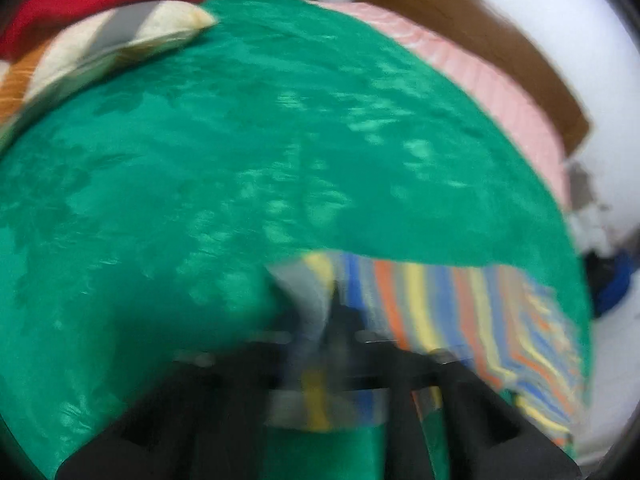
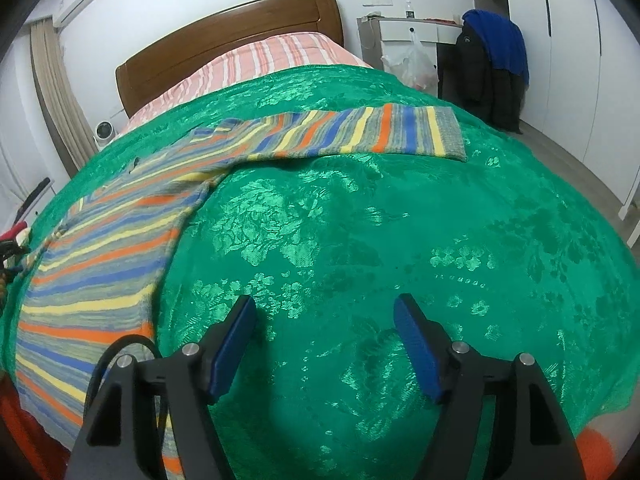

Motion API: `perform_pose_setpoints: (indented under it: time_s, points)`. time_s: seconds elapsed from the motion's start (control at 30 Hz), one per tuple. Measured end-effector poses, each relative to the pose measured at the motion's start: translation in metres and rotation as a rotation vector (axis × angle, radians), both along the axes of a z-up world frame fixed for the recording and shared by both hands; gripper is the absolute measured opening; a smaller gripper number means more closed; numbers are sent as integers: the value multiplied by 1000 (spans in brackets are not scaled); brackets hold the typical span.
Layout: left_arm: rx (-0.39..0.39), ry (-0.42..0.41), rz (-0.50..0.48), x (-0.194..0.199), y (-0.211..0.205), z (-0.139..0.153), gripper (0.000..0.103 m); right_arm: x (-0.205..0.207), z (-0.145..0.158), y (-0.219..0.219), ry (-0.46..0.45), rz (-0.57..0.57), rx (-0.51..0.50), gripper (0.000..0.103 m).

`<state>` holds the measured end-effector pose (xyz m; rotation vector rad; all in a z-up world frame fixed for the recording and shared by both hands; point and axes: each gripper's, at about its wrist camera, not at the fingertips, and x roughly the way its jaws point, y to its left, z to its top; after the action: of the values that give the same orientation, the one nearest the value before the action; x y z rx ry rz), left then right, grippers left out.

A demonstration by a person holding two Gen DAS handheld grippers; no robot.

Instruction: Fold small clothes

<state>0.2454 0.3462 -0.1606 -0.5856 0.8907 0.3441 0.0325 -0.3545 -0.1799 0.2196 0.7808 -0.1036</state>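
Green patterned bedspread is covering the bed and serving as your work surface; a wooden headboard and a pink striped sheet are showing beyond it, and a dark jacket is hanging by the wall.

The striped sweater is lying flat on the left part of the bedspread, with one sleeve stretching out to the right across the cloth. Your right gripper is hovering above bare bedspread, just beside the sweater body, with its blue pads standing well apart and gripping nothing.

Your left gripper is working at an edge of the sweater. That view is blurring heavily, but grey fabric appears to be running down between the fingers, so you are most likely pinching a cuff or hem; treat this as probable, not confirmed. A red and cream pile of other fabric is sitting at the far left of that view.

Handling notes:
- You are dealing with a soft, light knit that is likely to sag and stretch when lifted by one point.
- The glossy bedspread is probably slick, so the sweater may be sliding when you are dragging it.
- You are best gripping at the ribbed cuff of the sleeve or at a seam, where the fabric is thicker.
- Avoid pinching the bedspread together with the knit.
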Motion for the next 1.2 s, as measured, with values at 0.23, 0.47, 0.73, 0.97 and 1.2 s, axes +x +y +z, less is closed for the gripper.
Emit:
perform_pose_setpoints:
  time_s: [0.23,0.47,0.73,0.97,1.2]
  points:
    - [169,57,67,-10,-2,-3,5,1,-2,1,7,1,-12,73]
    - [204,-23,10,-57,-32,28,74,-2,3,-3,-12,-5,12,73]
    - [202,-92,-271,-125,-122,23,94,-2,19,-5,-65,-44,-40,79]
    - [272,-64,-284,-125,-134,-17,98,20,25,-5,-58,-46,-65,88]
    - [322,-61,-309,-127,-145,-19,102,25,-8,-6,-29,-41,-60,93]
